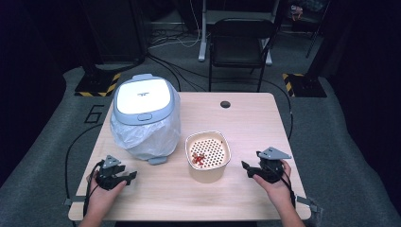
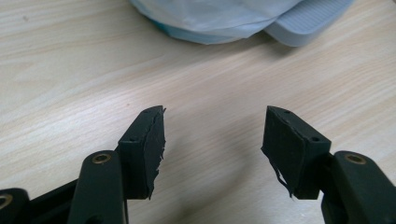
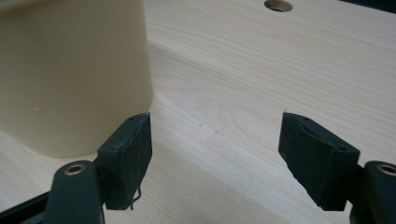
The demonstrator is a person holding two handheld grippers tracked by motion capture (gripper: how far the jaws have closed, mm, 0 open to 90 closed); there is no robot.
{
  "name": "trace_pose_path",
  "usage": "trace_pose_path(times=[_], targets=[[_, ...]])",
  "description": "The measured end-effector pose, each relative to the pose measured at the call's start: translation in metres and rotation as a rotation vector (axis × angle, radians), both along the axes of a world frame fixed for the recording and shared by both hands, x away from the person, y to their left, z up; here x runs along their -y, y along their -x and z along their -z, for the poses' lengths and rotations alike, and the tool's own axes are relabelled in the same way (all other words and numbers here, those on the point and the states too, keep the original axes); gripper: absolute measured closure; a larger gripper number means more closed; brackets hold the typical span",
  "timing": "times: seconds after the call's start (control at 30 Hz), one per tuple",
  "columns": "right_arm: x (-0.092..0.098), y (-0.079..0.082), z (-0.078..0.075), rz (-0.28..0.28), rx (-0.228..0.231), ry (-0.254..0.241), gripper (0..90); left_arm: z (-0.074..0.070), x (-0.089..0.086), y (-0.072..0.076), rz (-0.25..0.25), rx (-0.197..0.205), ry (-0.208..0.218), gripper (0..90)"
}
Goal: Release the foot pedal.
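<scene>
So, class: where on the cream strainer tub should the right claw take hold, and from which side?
Grip the right-hand wall just under the rim of the cream tub, coming in from its right, where the open right claw already sits. The tub stands upright with a flat, tall side facing that claw, and the bin crowds its left.

Large "6" marked on grey floor (image 1: pixel 56 137) left of table; bin lid marking unreadable.
</scene>
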State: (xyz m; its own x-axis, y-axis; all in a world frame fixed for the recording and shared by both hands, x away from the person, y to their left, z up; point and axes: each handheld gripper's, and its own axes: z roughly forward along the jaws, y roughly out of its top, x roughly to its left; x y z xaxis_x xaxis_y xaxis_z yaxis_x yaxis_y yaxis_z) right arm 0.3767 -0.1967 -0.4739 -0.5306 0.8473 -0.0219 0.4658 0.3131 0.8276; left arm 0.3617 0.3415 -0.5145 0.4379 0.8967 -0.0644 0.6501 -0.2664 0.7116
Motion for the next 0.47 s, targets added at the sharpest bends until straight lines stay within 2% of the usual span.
trace_pose_path(times=[0.03, 0.13, 0.27, 0.33, 0.4, 0.47], targets=[[0.001, -0.001, 0.003, 0.003, 0.002, -0.002, 25.5, 0.0, -0.001, 0.0, -0.006, -0.016, 0.012, 38.7], [0.003, -0.004, 0.012, 0.01, 0.008, -0.002, 25.6, 0.001, -0.005, -0.002, -0.015, -0.01, 0.017, 38.3], [0.005, -0.007, 0.021, 0.023, -0.01, 0.025, 25.5, 0.003, -0.009, -0.004, -0.04, -0.007, 0.033, 37.0], [0.006, -0.008, 0.026, 0.035, -0.026, 0.021, 25.5, 0.005, -0.01, -0.006, -0.054, 0.004, 0.035, 35.7], [0.007, -0.009, 0.029, 0.041, -0.019, 0.028, 25.5, 0.006, -0.011, -0.007, -0.061, 0.008, 0.041, 35.4], [0.009, -0.011, 0.032, 0.044, -0.025, 0.032, 25.4, 0.006, -0.01, -0.008, -0.06, -0.005, 0.038, 35.2]])
